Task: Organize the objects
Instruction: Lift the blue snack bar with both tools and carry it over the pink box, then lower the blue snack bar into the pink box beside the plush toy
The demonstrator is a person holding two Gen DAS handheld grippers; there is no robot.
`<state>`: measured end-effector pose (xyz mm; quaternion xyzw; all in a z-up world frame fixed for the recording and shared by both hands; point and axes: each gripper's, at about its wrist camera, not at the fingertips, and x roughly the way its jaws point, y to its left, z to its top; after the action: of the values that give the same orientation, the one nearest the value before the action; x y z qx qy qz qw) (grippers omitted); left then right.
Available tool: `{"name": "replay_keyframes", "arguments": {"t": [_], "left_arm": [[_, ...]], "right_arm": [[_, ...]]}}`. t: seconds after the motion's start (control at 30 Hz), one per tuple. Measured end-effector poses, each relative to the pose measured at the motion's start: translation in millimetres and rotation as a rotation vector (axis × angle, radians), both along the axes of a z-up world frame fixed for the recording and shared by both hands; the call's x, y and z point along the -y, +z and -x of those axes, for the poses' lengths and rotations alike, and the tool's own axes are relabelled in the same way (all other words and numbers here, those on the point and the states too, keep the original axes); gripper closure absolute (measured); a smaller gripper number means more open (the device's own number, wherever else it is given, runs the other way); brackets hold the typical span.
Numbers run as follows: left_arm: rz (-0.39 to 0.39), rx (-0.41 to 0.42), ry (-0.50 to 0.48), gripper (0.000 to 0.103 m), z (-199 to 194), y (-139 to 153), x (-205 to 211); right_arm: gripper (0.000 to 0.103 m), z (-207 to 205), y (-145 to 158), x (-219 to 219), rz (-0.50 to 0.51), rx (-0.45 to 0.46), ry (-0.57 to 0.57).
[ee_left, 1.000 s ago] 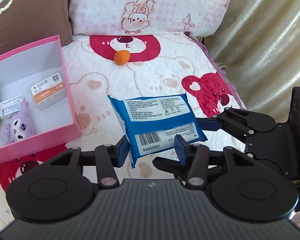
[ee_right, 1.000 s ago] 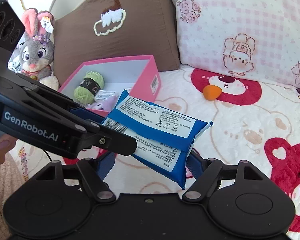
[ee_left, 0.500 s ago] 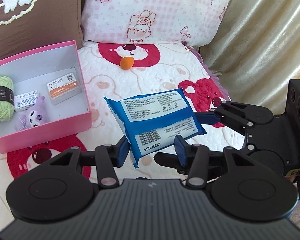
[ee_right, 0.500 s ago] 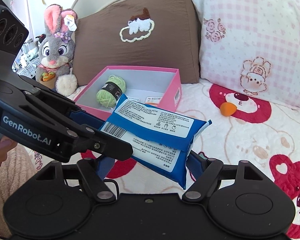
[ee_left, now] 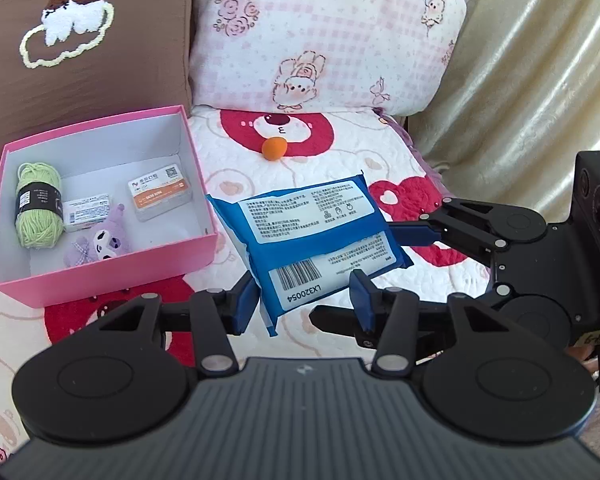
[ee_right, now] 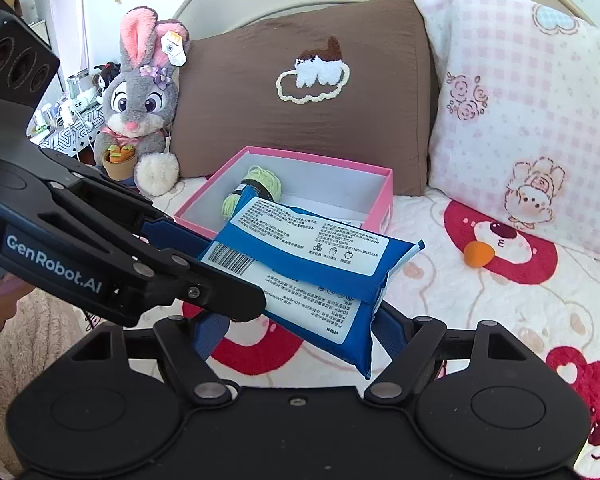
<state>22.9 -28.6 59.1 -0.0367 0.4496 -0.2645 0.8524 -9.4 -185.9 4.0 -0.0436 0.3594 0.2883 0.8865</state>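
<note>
Blue packet (ee_left: 312,240): lifted clear of the quilt (ee_left: 340,152), just right of the pink box (ee_left: 100,280).
Left gripper (ee_left: 304,296): pinches its barcode end.
Right gripper (ee_right: 296,328): clamps the far end, apparently.
Risk: uneven pull twists the soft packet loose.
Left view only: card cases, purple toy.
Right view only: plush rabbit (ee_right: 144,96).

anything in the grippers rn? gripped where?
Both hold one blue wipes pack, lifted off the bed. Left gripper pinches its barcode end; right gripper clamps across the opposite end.
</note>
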Motion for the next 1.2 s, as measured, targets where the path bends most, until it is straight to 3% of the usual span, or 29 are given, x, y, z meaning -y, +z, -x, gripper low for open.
{"name": "replay_keyframes", "arguments": {"t": [0.43,0.63,0.8,0.97,1.2], "left_arm": [[0.047,0.046,0.062,0.056,-10.3,7.0,-33.0],[0.045,0.087,0.095,0.054,-34.6,18.0,-50.7],[0.022,0.085,0.105,0.053,-63.9,18.8,-59.0],[0.061,0.067,0.174,0.052,-91.7,0.6,-70.9],[0.063,-0.007,0.222,0.052,-116.2,-39.6,-84.9]], "right_arm": [[0.022,-14.7,10.5,-26.4,0.001,0.039,-0.009],[0.022,-39.4,24.7,-48.3,0.043,0.094,0.031],[0.023,-73.5,28.2,-63.0,0.060,0.073,0.051],[0.023,-99.3,14.2,-72.3,0.056,0.070,0.043],[0.024,-130.7,-21.6,-86.1,0.026,-0.010,0.041]]}}
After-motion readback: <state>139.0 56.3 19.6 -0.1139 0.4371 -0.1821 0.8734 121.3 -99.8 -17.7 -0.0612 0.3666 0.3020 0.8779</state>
